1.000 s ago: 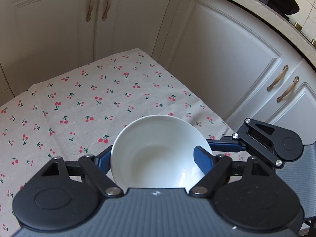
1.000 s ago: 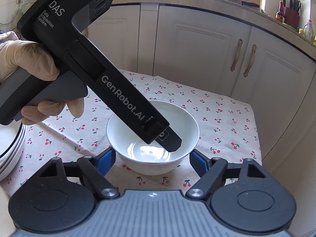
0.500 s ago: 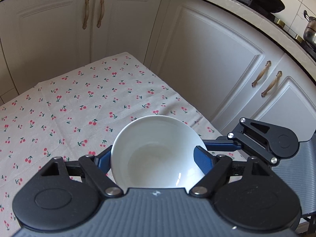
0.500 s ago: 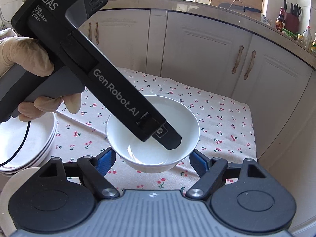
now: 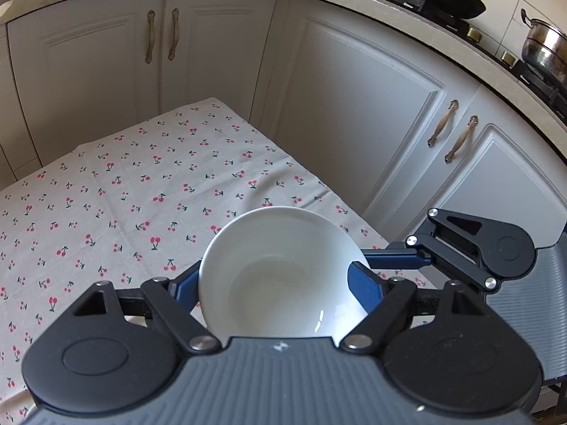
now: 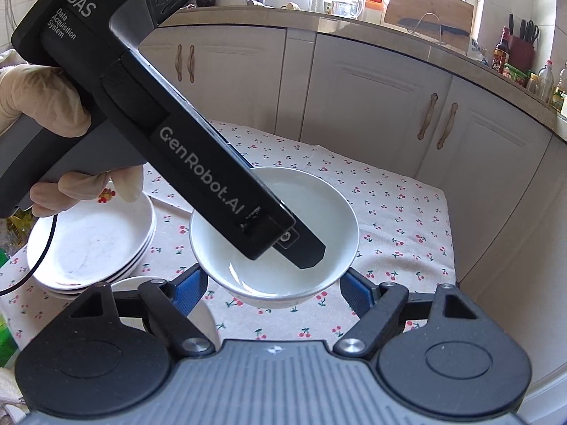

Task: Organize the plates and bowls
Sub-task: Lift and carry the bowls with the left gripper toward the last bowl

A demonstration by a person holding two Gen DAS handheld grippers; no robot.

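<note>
A white bowl (image 5: pixel 283 272) hangs a little above the cherry-print tablecloth (image 5: pixel 141 194), held from two sides. My left gripper (image 5: pixel 274 290) is shut on it, blue pads against its left and right sides. In the right wrist view the bowl (image 6: pixel 319 198) sits between the pads of my right gripper (image 6: pixel 273 290), also shut on it. The left gripper's black body slants down from a gloved hand (image 6: pixel 39 99), with one of its fingers (image 6: pixel 304 251) inside the bowl. One of the right gripper's fingers (image 5: pixel 393 258) reaches the bowl's right side.
A stack of white plates (image 6: pixel 92 241) lies on the cloth at the left, with another white dish (image 6: pixel 202 318) partly hidden behind my right gripper. White cabinet doors (image 5: pixel 354 106) close off the table's far and right edges. A wok and a pot sit on the counter above.
Both grippers have risen with the bowl and drawn back over the table. The bowl has left the cloth, and the plate stack has come into the right wrist view.
</note>
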